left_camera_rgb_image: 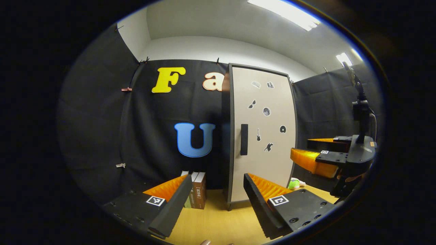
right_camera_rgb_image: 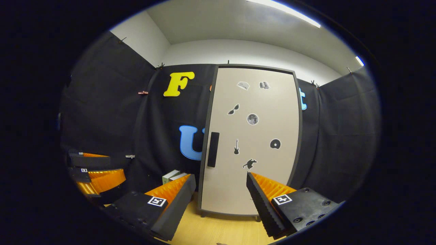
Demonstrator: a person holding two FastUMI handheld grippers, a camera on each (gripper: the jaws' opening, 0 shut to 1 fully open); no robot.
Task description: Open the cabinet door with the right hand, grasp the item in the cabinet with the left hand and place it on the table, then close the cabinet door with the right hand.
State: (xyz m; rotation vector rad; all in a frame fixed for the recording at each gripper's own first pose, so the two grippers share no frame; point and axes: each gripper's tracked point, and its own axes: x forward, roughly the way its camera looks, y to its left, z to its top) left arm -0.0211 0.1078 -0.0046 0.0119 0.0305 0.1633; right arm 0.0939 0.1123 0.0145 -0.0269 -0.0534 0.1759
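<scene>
A tall cabinet stands on the wooden table with its pale door shut. The door carries small stickers and a black upright handle near its left edge, and it hides whatever is inside. My left gripper is open and held low in front of the cabinet, some way short of it. My right gripper is open too, facing the door below the handle without touching it. In the left gripper view the right gripper hovers at the far right; in the right gripper view the left gripper is at the far left.
A few books stand upright against the black cloth wall just left of the cabinet, also seen as books. A small green object lies on the table at the cabinet's right foot. Black cloth walls close the booth on three sides.
</scene>
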